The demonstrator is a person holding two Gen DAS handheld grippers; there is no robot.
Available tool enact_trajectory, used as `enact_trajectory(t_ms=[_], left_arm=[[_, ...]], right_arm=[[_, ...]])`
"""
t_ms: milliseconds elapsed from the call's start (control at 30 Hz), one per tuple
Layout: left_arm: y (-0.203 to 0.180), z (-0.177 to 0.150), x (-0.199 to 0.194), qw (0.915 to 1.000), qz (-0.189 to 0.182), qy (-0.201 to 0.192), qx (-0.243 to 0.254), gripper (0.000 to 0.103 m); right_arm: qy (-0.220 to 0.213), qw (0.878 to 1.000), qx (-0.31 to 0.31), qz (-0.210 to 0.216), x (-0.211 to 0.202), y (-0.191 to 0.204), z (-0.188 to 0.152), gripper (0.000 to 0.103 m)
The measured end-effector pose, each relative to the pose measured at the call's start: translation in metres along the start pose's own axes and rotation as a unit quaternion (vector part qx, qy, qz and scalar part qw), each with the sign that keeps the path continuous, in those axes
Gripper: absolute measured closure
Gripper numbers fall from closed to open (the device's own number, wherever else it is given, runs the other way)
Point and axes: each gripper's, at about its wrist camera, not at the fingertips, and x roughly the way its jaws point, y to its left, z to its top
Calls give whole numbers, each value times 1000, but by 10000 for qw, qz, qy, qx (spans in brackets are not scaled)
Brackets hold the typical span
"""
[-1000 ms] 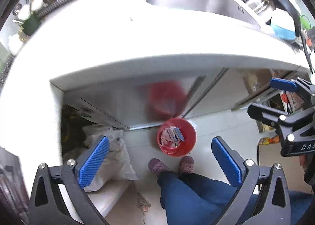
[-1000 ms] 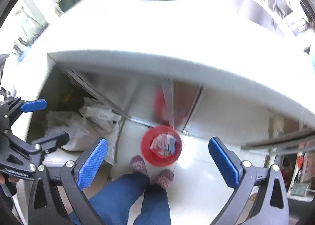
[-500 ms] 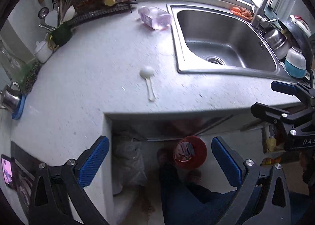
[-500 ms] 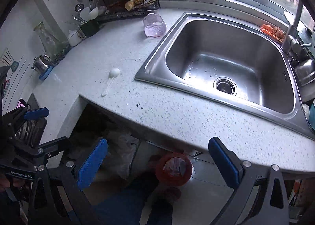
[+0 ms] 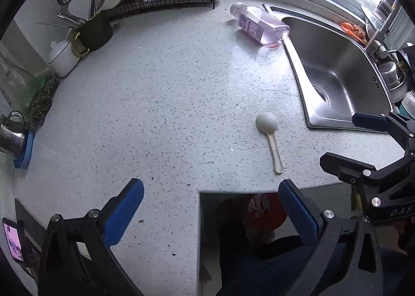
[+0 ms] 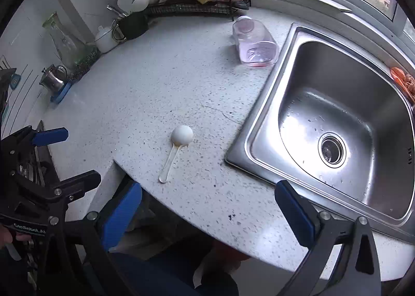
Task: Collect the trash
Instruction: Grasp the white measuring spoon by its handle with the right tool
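Under counter — bin, likely, half-hidden.

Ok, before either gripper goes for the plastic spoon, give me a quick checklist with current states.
1. Left gripper open and empty: ok.
2. Right gripper open and empty: ok.
3. White plastic spoon lying free on the countertop, nothing touching it: ok.
4. Pink bottle on its side, apart from the spoon: ok.
5. Red bin on the floor within drop range: cannot tell, mostly hidden under the counter edge.
6. Bottle capped: cannot tell.
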Motion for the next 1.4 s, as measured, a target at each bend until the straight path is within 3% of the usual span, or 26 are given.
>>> enact_trajectory(t_ms=[367, 500, 600, 733, 900, 1000, 1400], left_arm=[[44, 12, 46, 9987, -319, 395, -3, 0], [50, 23, 53, 9979, -483, 407, 123, 0], [51, 30, 57, 9974, -511, 404, 298, 0], [53, 38, 63, 9960, -638, 405, 473, 0], [48, 38, 70, 9941, -794, 429, 596, 0], [48, 35, 70, 9938, -863, 437, 547, 0], [47, 42, 45, 9959, -825, 251, 258, 0]], right_arm=[[638, 9977, 109, -193, 59, 20, 25, 1], [677, 9970, 173, -324, 68, 24, 33, 11], [780, 9959, 192, -418, 77, 30, 41, 32], [784, 9954, 237, -505, 78, 40, 44, 45], [795, 9939, -63, -758, 79, 56, 41, 73], [835, 9943, -5, -667, 78, 62, 40, 93], [585, 9969, 123, -519, 57, 47, 32, 94]])
